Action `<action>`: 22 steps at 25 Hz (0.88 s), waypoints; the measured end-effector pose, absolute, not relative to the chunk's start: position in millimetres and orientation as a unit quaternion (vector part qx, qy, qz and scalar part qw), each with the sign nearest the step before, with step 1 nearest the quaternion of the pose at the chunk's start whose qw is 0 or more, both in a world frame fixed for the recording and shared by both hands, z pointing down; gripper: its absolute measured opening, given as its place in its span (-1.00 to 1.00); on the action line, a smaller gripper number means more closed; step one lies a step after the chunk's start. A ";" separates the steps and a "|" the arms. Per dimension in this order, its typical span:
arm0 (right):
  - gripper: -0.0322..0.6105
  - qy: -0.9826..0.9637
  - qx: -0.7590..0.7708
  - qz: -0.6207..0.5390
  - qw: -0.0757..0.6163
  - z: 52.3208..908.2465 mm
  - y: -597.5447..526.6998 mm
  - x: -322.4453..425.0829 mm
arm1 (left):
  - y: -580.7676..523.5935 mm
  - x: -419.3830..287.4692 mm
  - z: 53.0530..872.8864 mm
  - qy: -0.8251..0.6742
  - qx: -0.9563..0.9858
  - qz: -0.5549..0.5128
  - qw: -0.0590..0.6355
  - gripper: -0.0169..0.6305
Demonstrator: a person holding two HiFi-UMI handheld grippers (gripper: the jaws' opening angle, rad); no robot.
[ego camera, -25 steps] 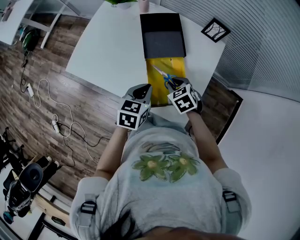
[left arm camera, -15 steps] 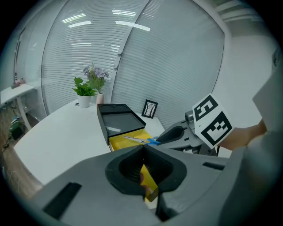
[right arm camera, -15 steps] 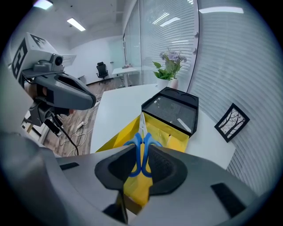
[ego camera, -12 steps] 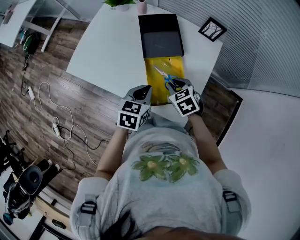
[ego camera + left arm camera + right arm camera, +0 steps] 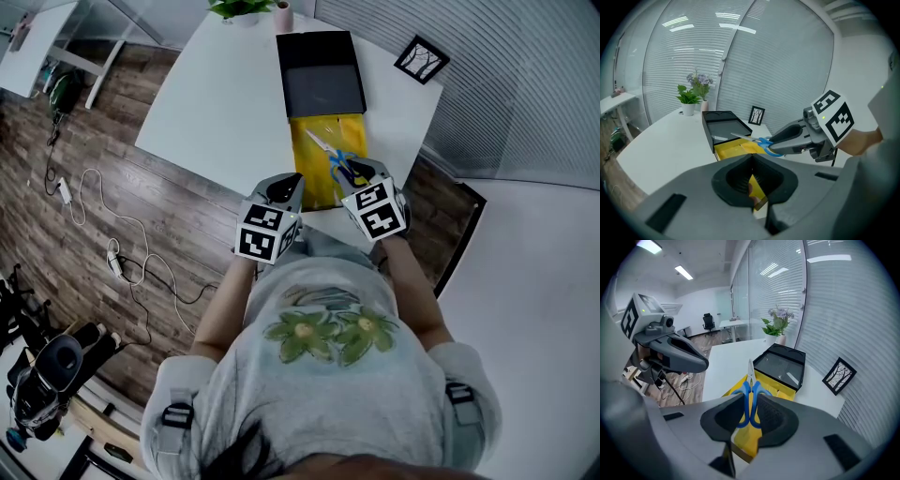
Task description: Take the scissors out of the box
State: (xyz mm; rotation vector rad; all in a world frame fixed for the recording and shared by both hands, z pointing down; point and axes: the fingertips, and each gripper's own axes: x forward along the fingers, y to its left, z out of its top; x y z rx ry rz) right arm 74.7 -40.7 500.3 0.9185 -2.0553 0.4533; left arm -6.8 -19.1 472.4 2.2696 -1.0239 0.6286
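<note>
A black box (image 5: pixel 321 73) lies on the white table (image 5: pixel 220 94), with its yellow inner tray (image 5: pixel 321 131) slid out toward me. My right gripper (image 5: pixel 750 409) is shut on the blue handles of the scissors (image 5: pixel 750 397), whose blades point away over the tray. Seen from the head view, the scissors (image 5: pixel 336 161) hang over the tray's near half, in front of the right gripper (image 5: pixel 361 178). At the tray's near left corner, my left gripper (image 5: pixel 757 190) is closed with a yellow edge of the tray between its jaws. The left gripper (image 5: pixel 284 187) is beside the right one.
A small framed picture (image 5: pixel 420 58) stands at the table's far right, with a potted plant (image 5: pixel 242 7) and a pink cup (image 5: pixel 284 13) at the far edge. Cables (image 5: pixel 103 225) trail over the wooden floor to the left. The table's near edge is just under both grippers.
My right gripper has drawn slightly back toward me with the scissors in it. The left gripper has hardly moved.
</note>
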 end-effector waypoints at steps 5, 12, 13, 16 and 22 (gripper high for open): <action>-0.63 -0.822 0.367 0.169 0.401 488.6 -40.0 74.1 | -18.4 -5.3 471.0 -0.381 0.850 0.234 0.279 -0.93; -0.63 -0.830 0.369 0.148 0.391 464.5 -36.0 70.5 | -18.1 -4.6 463.2 -0.381 0.853 0.231 0.271 -0.93; -0.63 -0.832 0.368 0.146 0.388 460.4 -36.2 69.6 | -18.6 -5.0 462.8 -0.382 0.853 0.231 0.271 -0.93; -0.63 -0.836 0.369 0.138 0.382 450.5 -38.8 68.0 | -21.1 -5.7 462.5 -0.383 0.853 0.230 0.270 -0.93; -0.63 -0.843 0.370 0.124 0.372 435.8 -38.7 67.7 | -20.1 -5.3 459.3 -0.385 0.854 0.229 0.266 -0.93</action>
